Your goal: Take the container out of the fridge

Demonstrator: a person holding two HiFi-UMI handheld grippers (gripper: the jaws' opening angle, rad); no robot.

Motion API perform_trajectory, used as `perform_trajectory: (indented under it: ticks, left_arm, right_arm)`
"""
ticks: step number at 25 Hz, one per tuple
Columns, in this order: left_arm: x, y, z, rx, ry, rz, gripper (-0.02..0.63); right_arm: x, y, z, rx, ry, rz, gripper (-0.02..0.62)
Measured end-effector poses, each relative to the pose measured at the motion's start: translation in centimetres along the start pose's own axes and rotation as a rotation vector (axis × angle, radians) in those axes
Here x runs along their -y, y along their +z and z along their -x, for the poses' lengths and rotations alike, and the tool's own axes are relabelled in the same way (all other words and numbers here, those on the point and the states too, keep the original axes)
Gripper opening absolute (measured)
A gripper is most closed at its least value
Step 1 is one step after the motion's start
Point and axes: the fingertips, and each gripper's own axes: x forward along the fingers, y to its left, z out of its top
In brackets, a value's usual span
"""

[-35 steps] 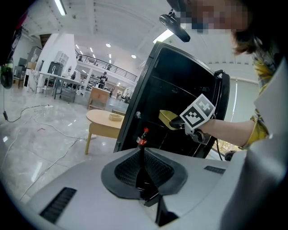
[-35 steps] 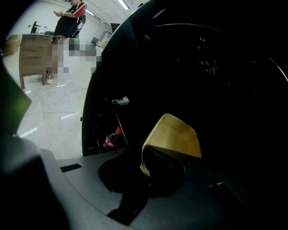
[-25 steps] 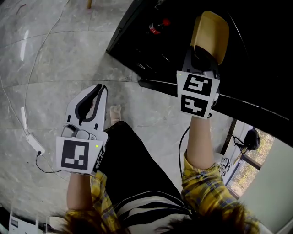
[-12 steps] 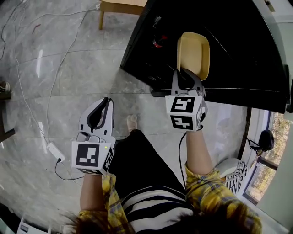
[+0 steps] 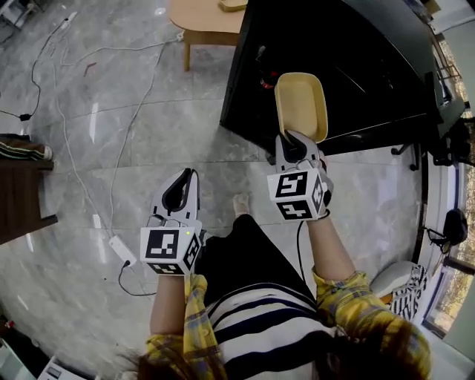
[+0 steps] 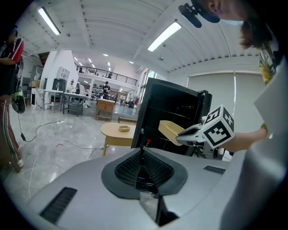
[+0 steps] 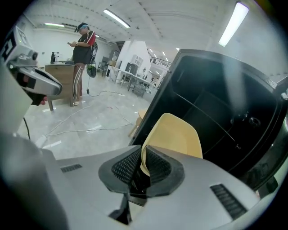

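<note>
The container point(image 5: 300, 104) looks like smooth, matt, pale yellow plastic. The fridge point(image 5: 356, 67) is glossy black. The floor point(image 5: 200, 126) is polished, marble-like stone. The low table point(image 5: 204, 18) looks wooden.

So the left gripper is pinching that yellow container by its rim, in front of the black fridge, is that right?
Not quite. It is the right gripper that pinches the yellow container by its rim, as the right gripper view shows; the left gripper is shut and empty. The rest holds: the container is in front of the black fridge.
</note>
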Motion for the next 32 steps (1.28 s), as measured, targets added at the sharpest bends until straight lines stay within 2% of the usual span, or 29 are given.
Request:
perform_trajectory:
  ticks: [8,14,32]
  left_arm:
    - [-0.4,2.0,3.4,0.026,0.073,-0.021,0.034]
    - [-0.2,3.1,5.4,0.048,0.09,-0.041,0.034]
    - [-1.1,4.0,8.9,0.092,0.118,-0.065,0.034]
  right_arm:
    - [-2.7,1.3,4.5,0.062,0.107,-0.003,0.049]
    - [-4.4,1.2,7.2,0.083,0.18,-0.015,0.049]
    - [-7.1,2.0,11.4,0.124,0.227,0.003,0.048]
